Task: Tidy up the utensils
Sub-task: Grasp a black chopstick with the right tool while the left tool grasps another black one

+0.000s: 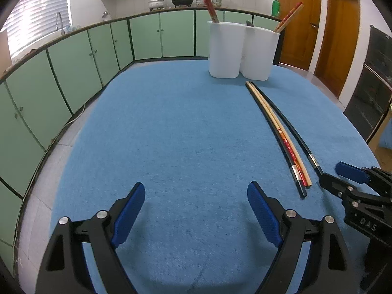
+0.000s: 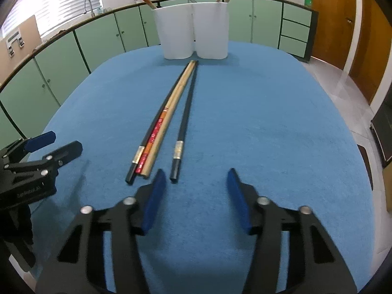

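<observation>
Left wrist view shows the left gripper low over the blue cloth that covers the table, its jaws wide apart with nothing between them. To its right, the right gripper comes in from the edge of the picture, and its jaws also stand apart.

On the cloth lie 4 chopsticks. 3 of them are pressed side by side: a black one with a silver band, a red patterned one and a plain wooden one. The 4th, another black chopstick with a silver band, lies just beside them on the right, a little apart at the near end. All 4 point toward 2 white cups at the far side of the table.

Right wrist view puts the right gripper near the thick ends of the chopsticks, with the single black one just in front of its left finger. No finger touches a chopstick.

The 2 cups stand upright and touch each other. The left cup holds 1 red chopstick, tilted left. The right cup holds 2 more, leaning to the right.
</observation>
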A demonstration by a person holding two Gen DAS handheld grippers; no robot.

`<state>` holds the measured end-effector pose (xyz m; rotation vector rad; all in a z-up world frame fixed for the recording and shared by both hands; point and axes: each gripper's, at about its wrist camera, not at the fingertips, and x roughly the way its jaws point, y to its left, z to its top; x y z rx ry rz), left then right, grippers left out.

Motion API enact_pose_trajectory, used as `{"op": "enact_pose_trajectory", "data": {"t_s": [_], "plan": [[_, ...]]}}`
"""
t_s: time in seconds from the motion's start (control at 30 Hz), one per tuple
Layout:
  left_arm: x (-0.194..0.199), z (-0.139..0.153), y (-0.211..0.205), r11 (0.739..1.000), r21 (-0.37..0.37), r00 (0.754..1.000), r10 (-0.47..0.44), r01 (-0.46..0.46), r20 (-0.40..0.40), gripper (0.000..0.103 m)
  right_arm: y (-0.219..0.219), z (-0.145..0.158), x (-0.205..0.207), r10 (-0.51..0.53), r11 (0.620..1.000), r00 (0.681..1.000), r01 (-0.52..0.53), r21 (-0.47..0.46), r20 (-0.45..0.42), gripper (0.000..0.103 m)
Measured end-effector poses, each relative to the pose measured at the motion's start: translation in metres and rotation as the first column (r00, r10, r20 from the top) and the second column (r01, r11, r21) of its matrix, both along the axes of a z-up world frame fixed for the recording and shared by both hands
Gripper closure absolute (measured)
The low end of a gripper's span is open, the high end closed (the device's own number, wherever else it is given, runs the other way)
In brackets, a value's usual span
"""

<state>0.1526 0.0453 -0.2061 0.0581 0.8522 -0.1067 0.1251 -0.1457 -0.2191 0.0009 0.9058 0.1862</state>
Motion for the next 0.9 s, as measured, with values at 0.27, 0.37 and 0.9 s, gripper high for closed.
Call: {"op": "enact_pose_trajectory", "data": {"t_s": [0.27, 0.37, 0.9], "plan": [[-0.003, 0.0, -0.007, 1.0, -0.003, 1.0, -0.011, 0.011, -0.002, 0.019, 0.005, 0.0, 0.005, 0.022, 1.0, 1.0, -0.022, 0.009, -0.001, 0.097], [-0.005, -0.001, -0.012, 1.0, -0.007, 1.0, -0.025, 0.025, -0.007, 0.019, 0.001, 0.001, 0.004, 0.012, 1.0, 1.0, -0.012, 0.024, -0.002, 0.097], [-0.01, -0.009, -0.065, 0.99, -0.03, 0.99, -0.136, 0.134, -0.044, 0.019, -0.047, 0.001, -0.01, -0.095, 0.995, 0.995, 0.095, 0.037, -0.001, 0.097]]}}
